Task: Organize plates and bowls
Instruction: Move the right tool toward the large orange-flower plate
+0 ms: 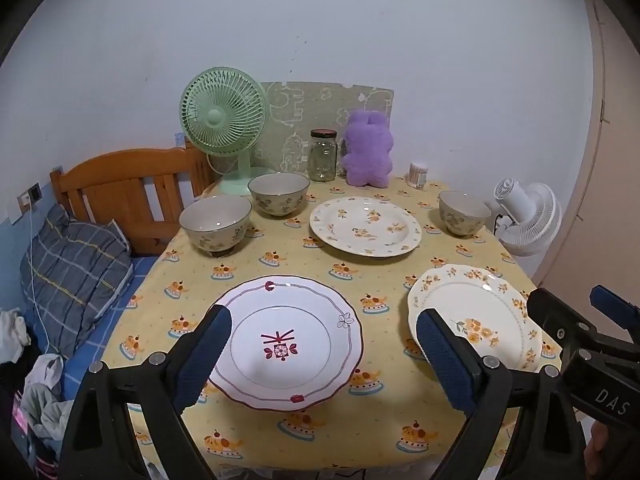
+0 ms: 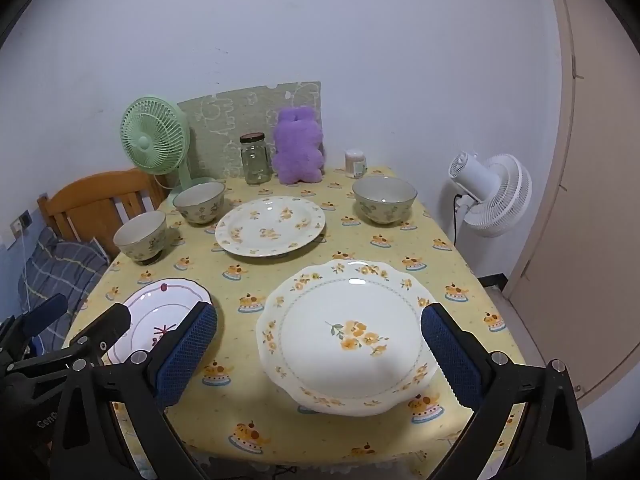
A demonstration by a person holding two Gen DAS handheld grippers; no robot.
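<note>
Blue-padded, the left hand-held gripper gapes wide above the red-trimmed plate, gripping nothing; the right hand-held gripper gapes likewise over the yellow-flowered plate.

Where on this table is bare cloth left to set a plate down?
The widest free patch is mid-table, bordered by the red-trimmed plate, the near yellow-flower plate and the far flowered plate. A narrower strip runs between that far plate and the right-hand bowl. The back edge is crowded: green fan, jar, purple plush.
</note>
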